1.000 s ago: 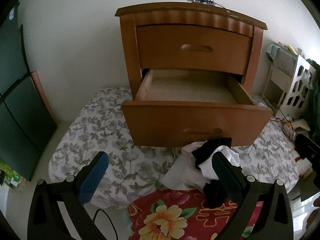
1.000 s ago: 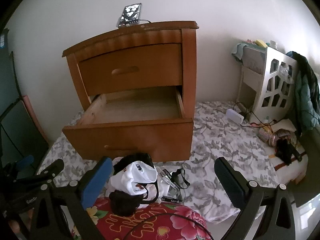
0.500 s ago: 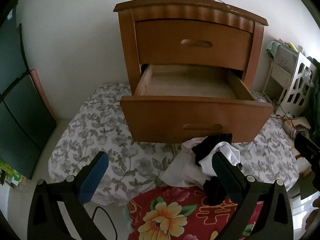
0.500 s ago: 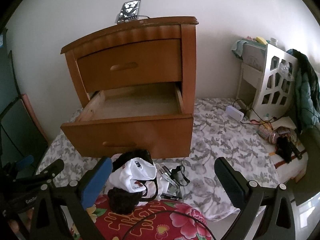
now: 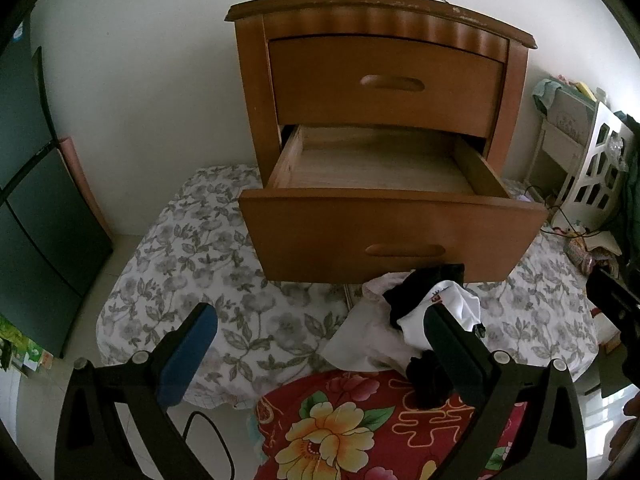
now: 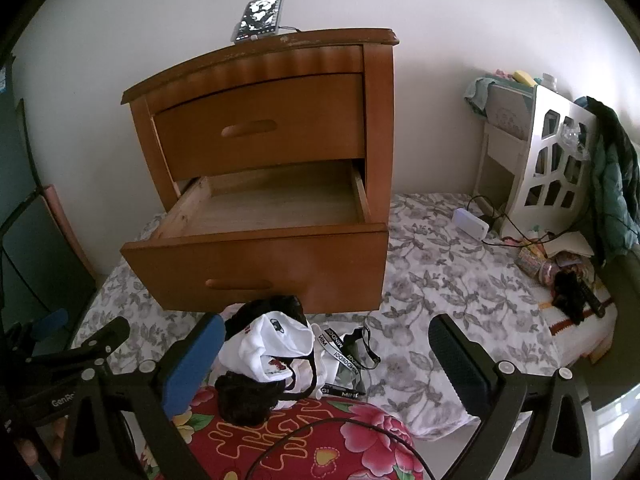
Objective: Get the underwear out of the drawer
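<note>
A wooden nightstand point(image 5: 380, 80) stands on a bed covered with a grey floral bedsheet point(image 5: 200, 264), its back toward a white wall. Its upper drawer point(image 5: 384, 84) is closed, while the lower drawer point(image 5: 384, 200) is pulled well out, and the part of its pale wood floor that shows is bare. A phone point(image 6: 258, 16) with a cable lies on top of the nightstand. The underwear point(image 6: 272, 344), a loose heap of white and black garments, lies on the bedsheet just in front of the lower drawer's front panel, partly overlapping a red floral quilt point(image 6: 320, 440) at the near edge. A black lanyard with white lettering point(image 6: 344, 356) lies just beside the heap on its right side. The left hand-held gripper point(image 5: 320, 352) hovers above the bed facing the nightstand with its two fingers spread wide and nothing between them; its right finger point(image 5: 452, 344) overlaps the heap in the view, though contact cannot be told. The right hand-held gripper point(image 6: 324, 356) is likewise spread wide and holds nothing, its blue-padded left finger point(image 6: 192, 360) next to the heap in the picture. Off to the right, a white cut-out side table point(image 6: 552, 156) stands by the wall, with a white power adapter point(image 6: 472, 222) and cables on the bedsheet near it.
</note>
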`<state>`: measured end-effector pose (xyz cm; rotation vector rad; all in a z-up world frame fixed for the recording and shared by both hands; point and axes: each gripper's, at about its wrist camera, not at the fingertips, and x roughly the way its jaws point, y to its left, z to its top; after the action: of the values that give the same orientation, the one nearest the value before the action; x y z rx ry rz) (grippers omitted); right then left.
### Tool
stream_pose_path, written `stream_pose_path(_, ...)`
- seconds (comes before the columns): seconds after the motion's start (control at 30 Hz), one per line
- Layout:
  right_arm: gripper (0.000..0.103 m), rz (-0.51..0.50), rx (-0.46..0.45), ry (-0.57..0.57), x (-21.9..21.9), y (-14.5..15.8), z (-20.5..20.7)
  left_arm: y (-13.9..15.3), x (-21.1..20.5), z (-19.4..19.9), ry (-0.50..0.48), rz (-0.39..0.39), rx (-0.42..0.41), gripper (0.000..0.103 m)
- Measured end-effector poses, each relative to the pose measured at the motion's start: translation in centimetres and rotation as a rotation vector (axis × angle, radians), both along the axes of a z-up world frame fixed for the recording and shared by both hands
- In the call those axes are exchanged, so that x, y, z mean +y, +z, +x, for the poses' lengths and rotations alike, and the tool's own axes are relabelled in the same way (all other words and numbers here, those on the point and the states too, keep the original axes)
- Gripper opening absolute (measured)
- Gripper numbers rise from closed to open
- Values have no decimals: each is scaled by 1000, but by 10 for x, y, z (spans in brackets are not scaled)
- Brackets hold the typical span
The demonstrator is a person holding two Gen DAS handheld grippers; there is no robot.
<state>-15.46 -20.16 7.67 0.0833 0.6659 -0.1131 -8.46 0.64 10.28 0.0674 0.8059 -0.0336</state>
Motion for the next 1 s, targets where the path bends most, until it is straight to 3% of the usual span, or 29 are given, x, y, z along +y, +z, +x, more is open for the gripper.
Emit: stream_pose_path(1.0,103,1,1,0,0,0,0,5,-3,-3,-20,-14,-14,103)
